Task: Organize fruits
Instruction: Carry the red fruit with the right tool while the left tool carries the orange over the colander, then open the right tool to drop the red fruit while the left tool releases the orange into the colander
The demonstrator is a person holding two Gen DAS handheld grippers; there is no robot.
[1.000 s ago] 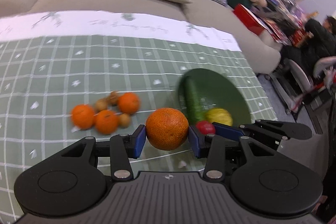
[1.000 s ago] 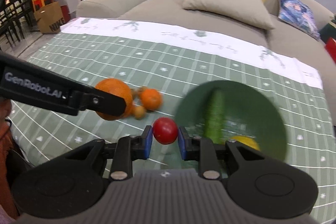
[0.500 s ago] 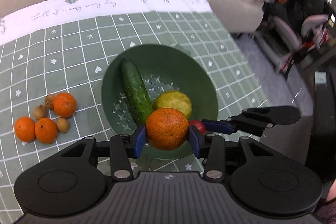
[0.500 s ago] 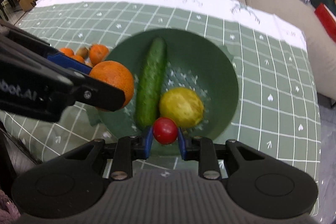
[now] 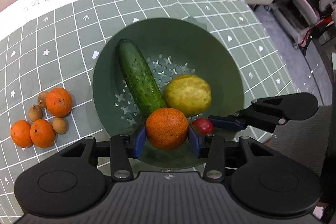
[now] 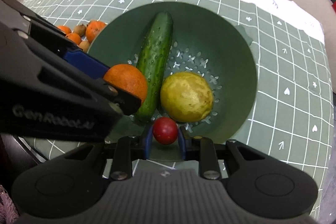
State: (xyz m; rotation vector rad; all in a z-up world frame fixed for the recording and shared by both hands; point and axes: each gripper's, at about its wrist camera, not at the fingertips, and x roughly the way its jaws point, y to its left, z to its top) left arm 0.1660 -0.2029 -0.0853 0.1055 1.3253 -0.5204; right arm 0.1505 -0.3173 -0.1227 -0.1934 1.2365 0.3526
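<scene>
Left tool [image 5: 167,138] is clamped on a large orange [image 5: 167,129] above the near edge of the green colander bowl [image 5: 226,56] — beside it, the right tool [image 6: 165,140] is clamped on a small red fruit [image 6: 165,130]. Cucumber [image 6: 155,62] and yellow fruit [image 6: 186,97] lie inside the bowl.
</scene>
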